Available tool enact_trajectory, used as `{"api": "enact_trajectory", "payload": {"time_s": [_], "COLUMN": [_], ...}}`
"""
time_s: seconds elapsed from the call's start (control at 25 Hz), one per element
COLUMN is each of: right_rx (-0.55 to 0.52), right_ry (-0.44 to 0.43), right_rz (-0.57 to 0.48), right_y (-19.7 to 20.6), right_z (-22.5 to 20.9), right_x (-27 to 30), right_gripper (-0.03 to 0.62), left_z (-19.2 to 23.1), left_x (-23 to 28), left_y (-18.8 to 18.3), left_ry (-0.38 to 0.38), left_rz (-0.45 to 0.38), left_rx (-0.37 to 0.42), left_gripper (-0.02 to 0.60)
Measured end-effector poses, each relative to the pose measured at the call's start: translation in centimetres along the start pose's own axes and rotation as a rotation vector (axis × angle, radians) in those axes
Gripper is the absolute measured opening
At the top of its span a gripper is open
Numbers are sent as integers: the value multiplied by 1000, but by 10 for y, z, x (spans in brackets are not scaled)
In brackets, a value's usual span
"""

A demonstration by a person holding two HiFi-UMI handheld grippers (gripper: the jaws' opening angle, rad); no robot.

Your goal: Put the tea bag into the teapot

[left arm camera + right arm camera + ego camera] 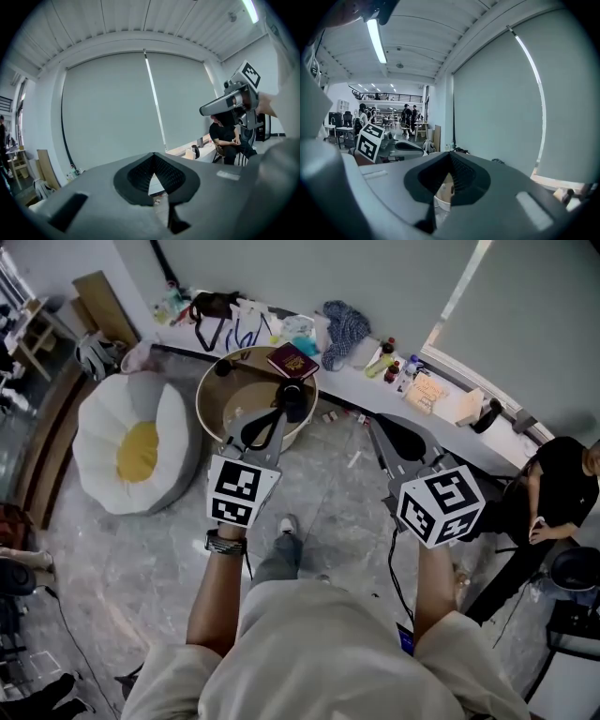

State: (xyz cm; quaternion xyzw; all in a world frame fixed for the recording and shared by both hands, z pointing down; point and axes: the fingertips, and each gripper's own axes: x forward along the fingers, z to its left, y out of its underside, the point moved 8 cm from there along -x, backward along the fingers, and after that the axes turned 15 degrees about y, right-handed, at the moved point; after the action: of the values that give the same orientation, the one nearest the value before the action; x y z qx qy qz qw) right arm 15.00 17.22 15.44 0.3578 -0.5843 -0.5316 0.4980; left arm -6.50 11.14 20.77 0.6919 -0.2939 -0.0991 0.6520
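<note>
No tea bag or teapot shows in any view. Both grippers are held up at chest height over the floor and point away from the person. In the head view my left gripper (284, 407) has its jaws together, over the rim of a round tub. My right gripper (380, 427) is also closed, a little to the right. The left gripper view has the left gripper (153, 161) shut with nothing between the pads, and the right gripper (233, 101) is at the right edge. The right gripper view has the right gripper (450, 160) shut and empty, aimed at a blind-covered window.
A beige round tub (217, 399) stands on the marble floor, with a dark red booklet (292, 360) on its rim. An egg-shaped cushion (131, 446) lies to the left. A window ledge (427, 390) carries bottles and boxes. A seated person in black (555, 493) is at the right.
</note>
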Motion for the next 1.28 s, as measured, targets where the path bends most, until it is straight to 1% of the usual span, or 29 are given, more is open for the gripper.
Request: {"api": "enact_trajectory", "payload": {"time_s": [0.16, 0.32, 0.52, 0.72, 0.92, 1.12, 1.28], "right_rx": [-10, -24, -15, -65, -92, -108, -124], "right_ry": [13, -2, -9, 9, 14, -5, -23], "right_rz": [-17, -27, -17, -6, -16, -15, -9], "right_y": [3, 10, 19, 22, 24, 37, 41], "right_z": [-3, 1, -2, 0, 1, -19, -19], "right_x": [-34, -63, -92, -124, -147, -143, -147], "right_gripper": [6, 6, 6, 5, 5, 5, 5], "left_z": [-34, -65, -99, -130, -154, -164, -172], "left_x": [-14, -25, -34, -51, -59, -40, -43], "left_y": [-7, -12, -18, -24, -31, -34, -36], "left_ry": [-8, -19, -41, -55, -56, -62, -71], "left_rz": [-5, -8, -11, -13, -22, -23, -27], "left_rx": [7, 19, 30, 37, 50, 68, 71], "left_gripper": [-2, -2, -2, -2, -2, -2, -2]}}
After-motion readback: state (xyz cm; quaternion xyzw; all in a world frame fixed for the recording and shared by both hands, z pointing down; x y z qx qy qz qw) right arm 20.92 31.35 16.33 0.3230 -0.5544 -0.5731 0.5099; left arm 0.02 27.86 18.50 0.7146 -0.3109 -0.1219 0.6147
